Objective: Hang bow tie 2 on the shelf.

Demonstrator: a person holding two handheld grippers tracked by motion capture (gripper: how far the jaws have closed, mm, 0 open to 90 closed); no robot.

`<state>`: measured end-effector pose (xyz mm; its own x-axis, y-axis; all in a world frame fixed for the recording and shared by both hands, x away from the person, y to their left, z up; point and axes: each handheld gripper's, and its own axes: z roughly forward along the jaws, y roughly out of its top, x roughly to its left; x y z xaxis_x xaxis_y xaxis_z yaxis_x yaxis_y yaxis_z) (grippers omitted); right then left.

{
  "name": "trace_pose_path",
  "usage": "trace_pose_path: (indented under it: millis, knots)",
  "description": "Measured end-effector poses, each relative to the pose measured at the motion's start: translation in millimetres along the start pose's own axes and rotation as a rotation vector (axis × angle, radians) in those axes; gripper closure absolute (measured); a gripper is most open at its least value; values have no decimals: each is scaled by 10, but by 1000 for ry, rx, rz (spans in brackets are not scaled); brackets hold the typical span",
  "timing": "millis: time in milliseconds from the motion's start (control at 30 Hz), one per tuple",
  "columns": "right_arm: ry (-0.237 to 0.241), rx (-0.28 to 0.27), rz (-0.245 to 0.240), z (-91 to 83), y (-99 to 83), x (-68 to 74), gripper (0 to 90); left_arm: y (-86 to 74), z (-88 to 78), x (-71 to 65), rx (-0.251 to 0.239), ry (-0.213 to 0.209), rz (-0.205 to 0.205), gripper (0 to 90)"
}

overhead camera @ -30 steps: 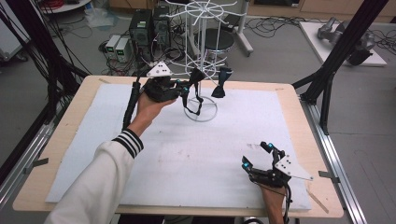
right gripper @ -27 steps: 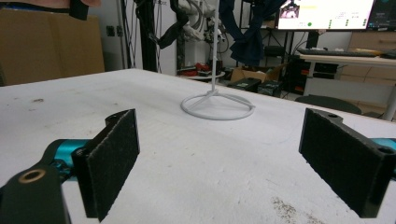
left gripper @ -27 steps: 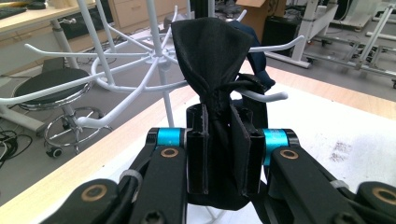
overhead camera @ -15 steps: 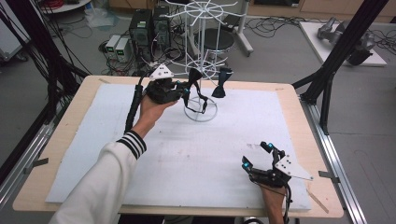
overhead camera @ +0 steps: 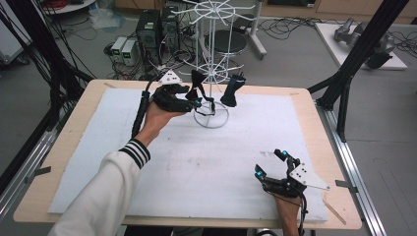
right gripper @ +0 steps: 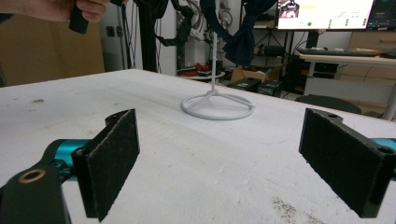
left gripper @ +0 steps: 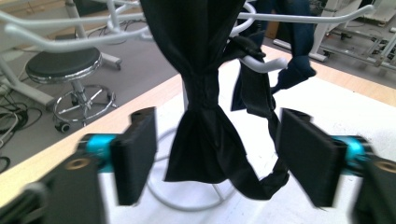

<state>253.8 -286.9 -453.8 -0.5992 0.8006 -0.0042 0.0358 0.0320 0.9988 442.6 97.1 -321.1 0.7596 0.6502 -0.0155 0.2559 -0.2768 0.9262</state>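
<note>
Grey floor [overhead camera: 295, 54], round stool [left gripper: 63, 65], computer towers [overhead camera: 157, 29] behind table

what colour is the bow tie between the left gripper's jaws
Black; the bow tie shows best in the left gripper view, hanging from the white wire rack.

1. Black bow tie [left gripper: 203, 116]: hangs upright from an arm of the white wire rack [overhead camera: 212, 73]; pinched at its knot, lower wing flared (a black strap loops down beside it).
2. Second dark bow tie [overhead camera: 232, 91]: hangs from another arm, well apart from the first.
3. The rack stands on its ring base at the table's far side.
</note>
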Motion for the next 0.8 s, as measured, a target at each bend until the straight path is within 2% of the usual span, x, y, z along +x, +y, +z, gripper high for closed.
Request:
trace_pose_path:
  millis: [167,333,433,533,667,800]
  knots:
    - [-1,-3,-3,2,0,-1,116,-47,-57,27,-13,-11,14,172]
    - [-2,-1,-3,1,0,-1,115,-137,-208,58,-48,-23,30,168]
    - [-2,2,5,-3,-1,0,116,-217,-348,81,-73,-40,32,167]
    - [-6,1,13,-5,-1,-2,115,-345,-519,95,-92,-55,55,167]
    - [-7,-5,9,-1,-2,-16,115,-527,-752,137,-135,-69,61,166]
    - [-9,3,14,-2,1,-6,116,-727,-969,167,-167,-51,60,166]
